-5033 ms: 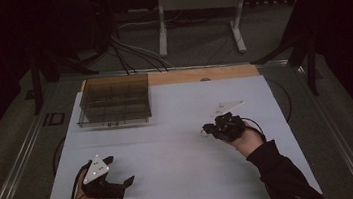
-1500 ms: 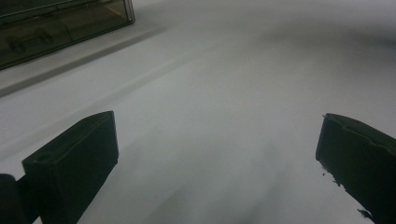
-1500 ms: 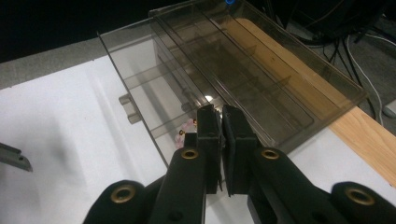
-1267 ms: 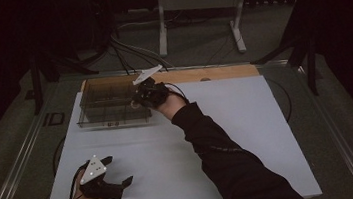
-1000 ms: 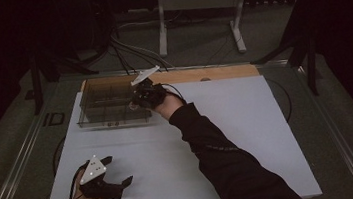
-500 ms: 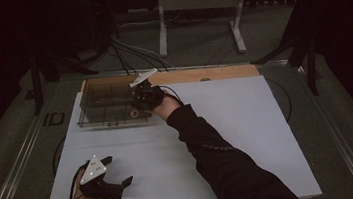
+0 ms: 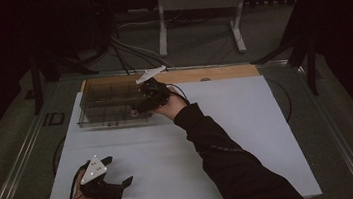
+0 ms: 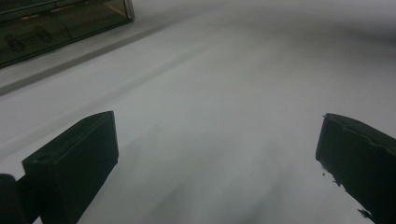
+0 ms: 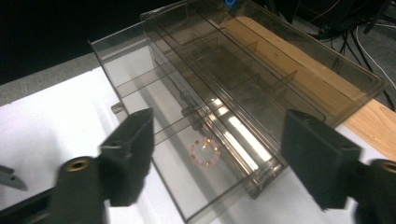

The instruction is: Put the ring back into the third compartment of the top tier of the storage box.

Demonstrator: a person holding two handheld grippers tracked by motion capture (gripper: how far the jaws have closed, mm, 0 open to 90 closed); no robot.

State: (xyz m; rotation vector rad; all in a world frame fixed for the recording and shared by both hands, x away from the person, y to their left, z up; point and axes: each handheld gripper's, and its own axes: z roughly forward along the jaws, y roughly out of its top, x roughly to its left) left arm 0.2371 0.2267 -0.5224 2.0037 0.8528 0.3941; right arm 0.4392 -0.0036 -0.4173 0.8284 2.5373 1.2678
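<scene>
A smoky clear compartment box (image 7: 107, 105) stands at the table's back left with its lid open. My right gripper (image 7: 142, 105) hovers over the box's right end, a dark sleeve (image 7: 231, 158) reaching across the table behind it. In the right gripper view its jaws stand wide open above the box (image 9: 261, 88), my right gripper (image 9: 224, 156) framing a small ring of pink beads (image 9: 205, 152) that lies in a near compartment. My left gripper (image 7: 118, 170) rests near the front left, open, with nothing between its fingers (image 8: 74, 163).
The white board (image 7: 247, 121) covers most of the table. A wooden strip (image 7: 211, 73) runs behind the box. A metal stand (image 7: 194, 7) and cables (image 7: 128, 49) lie on the floor beyond. The box corner (image 8: 60, 23) lies far ahead of the left gripper.
My right gripper has gone from the table's right middle to the box and has edged slightly lower over it in the last second. The left gripper has stayed put.
</scene>
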